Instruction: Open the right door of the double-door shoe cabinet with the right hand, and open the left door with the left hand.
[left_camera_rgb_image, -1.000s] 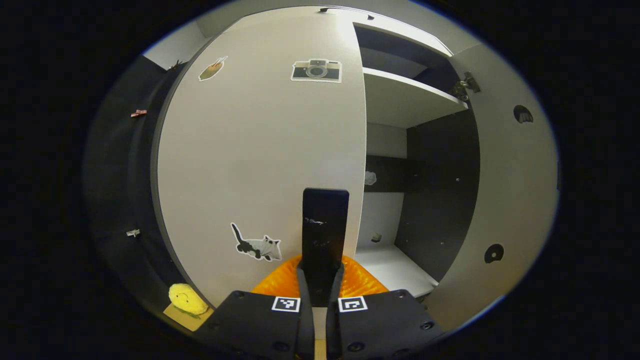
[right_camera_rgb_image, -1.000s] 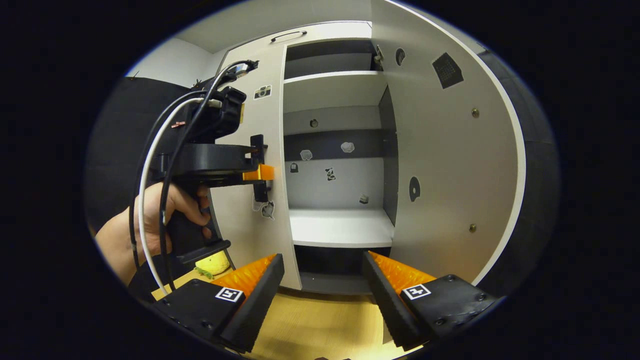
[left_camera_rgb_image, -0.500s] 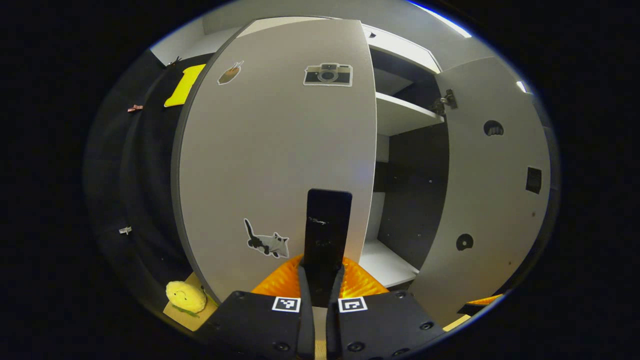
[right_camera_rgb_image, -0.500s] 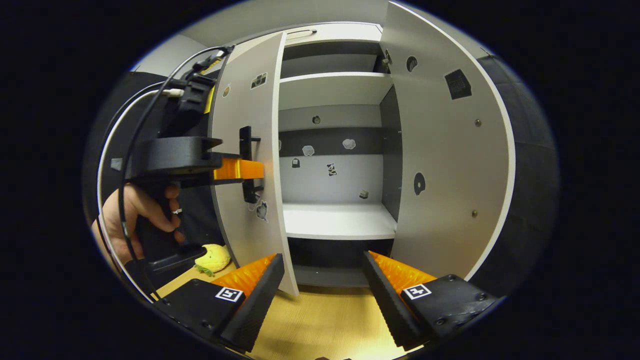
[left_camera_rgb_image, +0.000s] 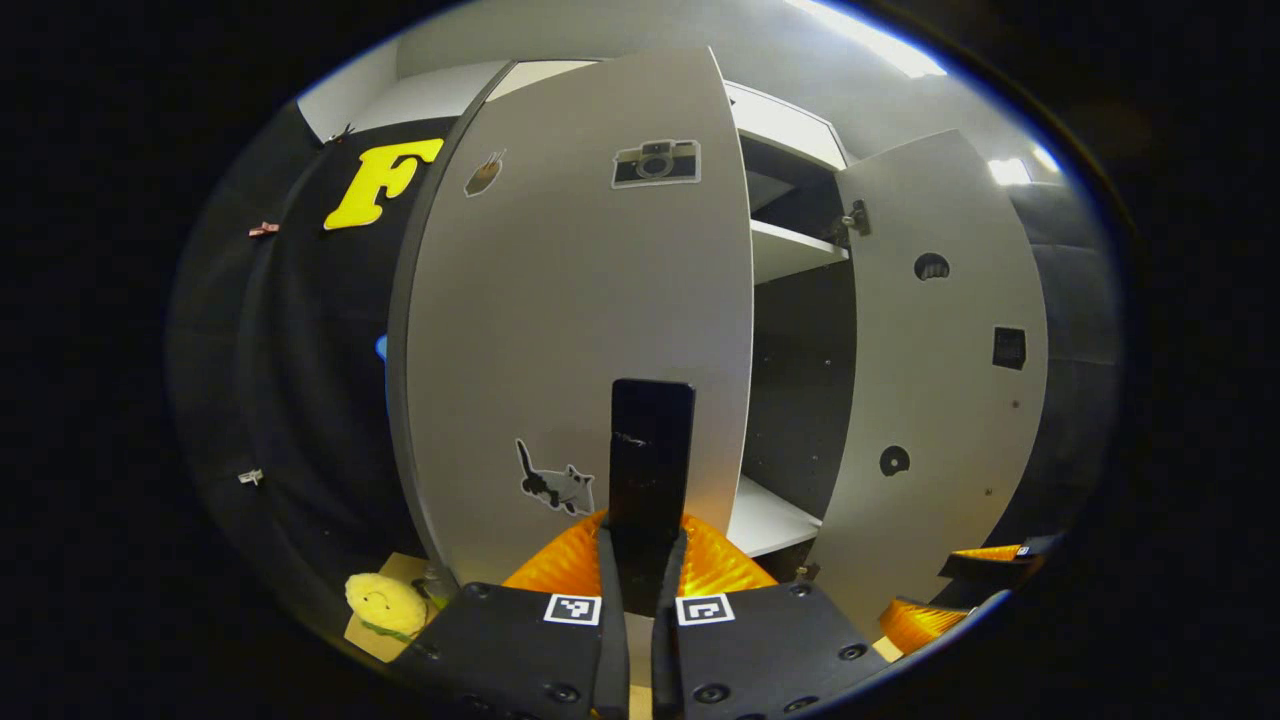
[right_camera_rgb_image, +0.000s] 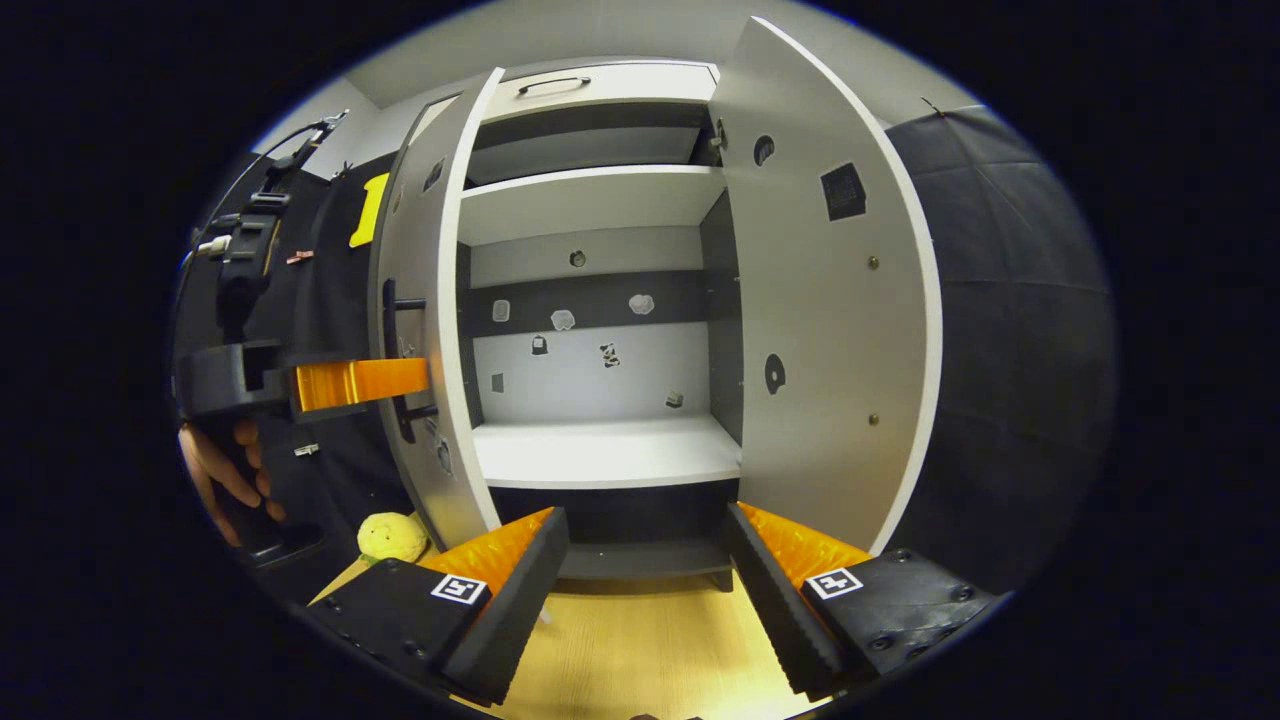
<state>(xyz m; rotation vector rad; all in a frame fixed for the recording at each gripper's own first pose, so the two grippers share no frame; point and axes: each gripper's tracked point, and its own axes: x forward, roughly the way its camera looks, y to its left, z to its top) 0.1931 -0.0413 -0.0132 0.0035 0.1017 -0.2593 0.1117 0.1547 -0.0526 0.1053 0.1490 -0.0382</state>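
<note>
Pale wood floor (right_camera_rgb_image: 640, 640) runs up to my white double-door shoe cabinet (right_camera_rgb_image: 600, 450). Left gripper (left_camera_rgb_image: 640, 560) is clamped on the black vertical bar handle (left_camera_rgb_image: 650, 460) of the left door (left_camera_rgb_image: 580, 320), frame centre. Right gripper (right_camera_rgb_image: 645, 560) gapes empty; right door (right_camera_rgb_image: 830, 330) swung wide, upper right.

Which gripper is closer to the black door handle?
Left. The left gripper is shut on the handle; the right gripper hangs open, back from the cabinet.
</note>
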